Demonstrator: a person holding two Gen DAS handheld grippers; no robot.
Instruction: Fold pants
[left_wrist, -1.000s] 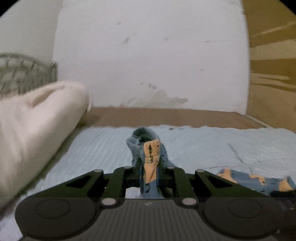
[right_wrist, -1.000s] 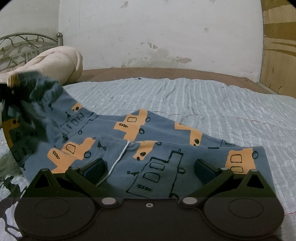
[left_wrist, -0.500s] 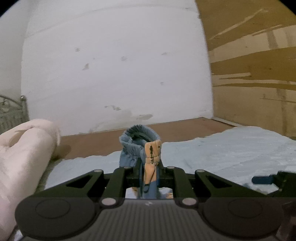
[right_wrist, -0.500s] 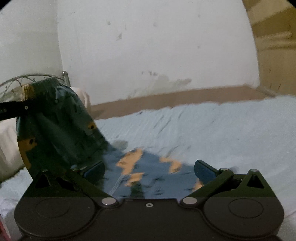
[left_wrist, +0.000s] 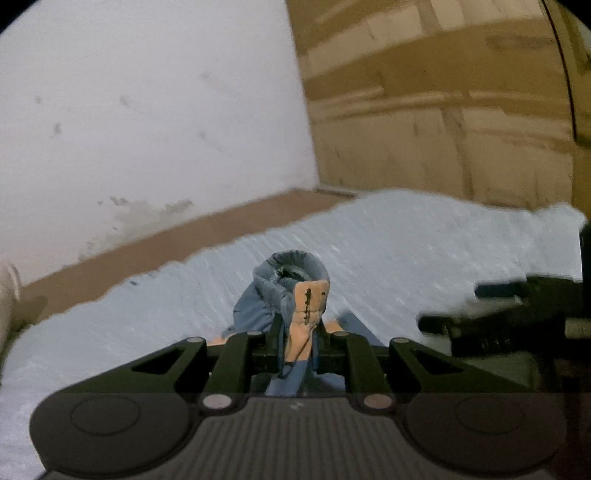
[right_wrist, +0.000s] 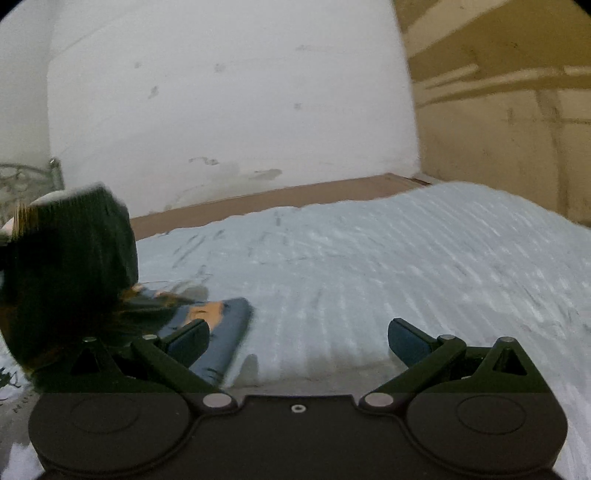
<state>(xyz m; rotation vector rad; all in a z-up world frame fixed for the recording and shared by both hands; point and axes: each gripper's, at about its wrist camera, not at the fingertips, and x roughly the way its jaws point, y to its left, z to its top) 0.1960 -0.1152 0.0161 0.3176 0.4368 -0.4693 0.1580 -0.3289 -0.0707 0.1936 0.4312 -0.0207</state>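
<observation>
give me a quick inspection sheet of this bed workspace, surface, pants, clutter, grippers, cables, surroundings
surface: pale blue ribbed bedspread, blurred by motion.
job's things: blue and orange pants, one bunched end lifted, the rest trailing on the bedspread.
clutter: cream pillow at the far left edge.
grippers: left gripper shut on the pants; right gripper open, fingers empty above the bedspread.
cables: nothing seen.
surroundings: stained white wall, brown wooden panel, metal headboard.

pants on bed | left of right claw | wall behind bed
</observation>
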